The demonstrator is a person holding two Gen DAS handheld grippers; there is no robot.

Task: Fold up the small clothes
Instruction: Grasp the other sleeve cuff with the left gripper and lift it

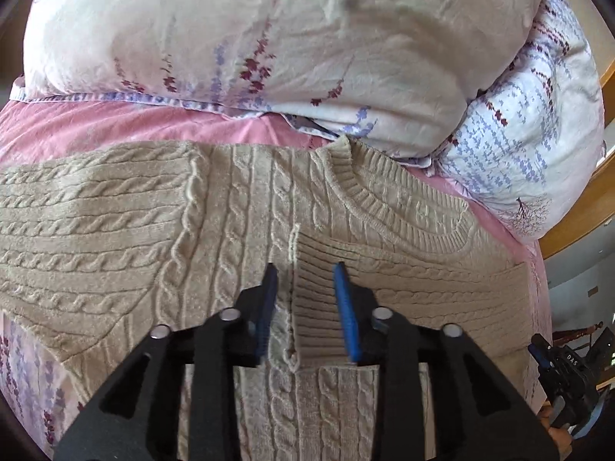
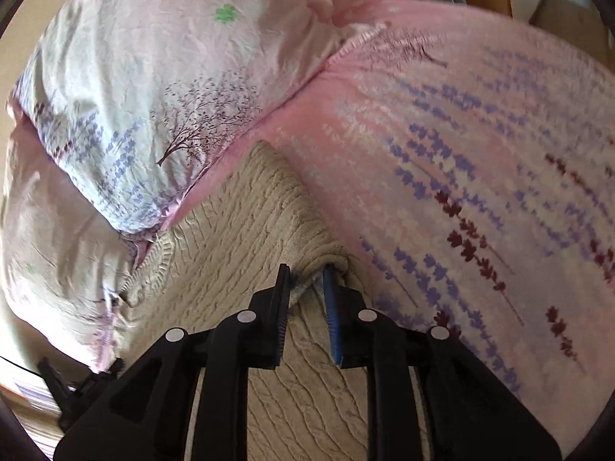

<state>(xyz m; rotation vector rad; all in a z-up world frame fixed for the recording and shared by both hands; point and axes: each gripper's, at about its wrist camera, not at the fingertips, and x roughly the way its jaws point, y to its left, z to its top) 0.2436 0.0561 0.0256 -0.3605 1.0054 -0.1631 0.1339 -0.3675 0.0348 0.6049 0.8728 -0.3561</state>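
Note:
A beige cable-knit sweater (image 1: 238,207) lies flat on the bed, neckline (image 1: 388,199) towards the pillows, one sleeve folded across its chest. That sleeve's ribbed cuff (image 1: 315,299) rests on the body, under and between the blue pads of my left gripper (image 1: 305,272), which stands open just above it. In the right wrist view the sweater's side edge (image 2: 265,207) runs along the pink sheet. A raised fold of that edge (image 2: 319,261) sits between the fingers of my right gripper (image 2: 305,271); its jaws are apart and do not visibly pinch it.
Two floral pillows (image 1: 269,38) press against the sweater's neck end. The pink lavender-print sheet (image 2: 480,176) stretches to the right of the sweater. A wooden bed frame (image 1: 584,207) runs at the far right. The other gripper's body (image 1: 565,376) shows at the lower right.

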